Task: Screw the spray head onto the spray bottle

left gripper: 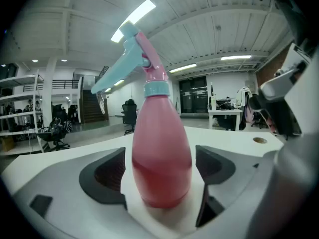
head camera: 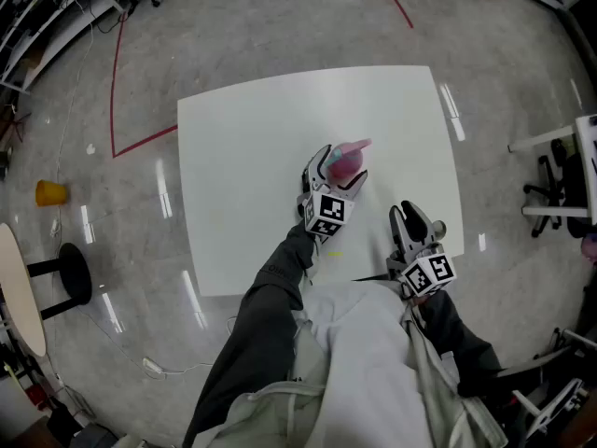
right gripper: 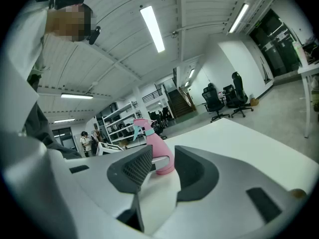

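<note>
**On the surface [head camera: 233,157], one spray bottle [head camera: 345,160] between spread fingers**

Near the surface's middle stands the single pink spray bottle, upright, with its one teal spray head [left gripper: 130,49] seated on the neck. Two grippers are in view. At left, the left gripper [head camera: 338,174] reaches forward, almost level. Its fingers are wide apart on either side of the bottle's base and do not press it. Bare surface lies all round, broadest to the left. At right, the right gripper [head camera: 417,222] hovers over the near edge, well apart from the bottle, its fingers slightly parted and empty.
</note>
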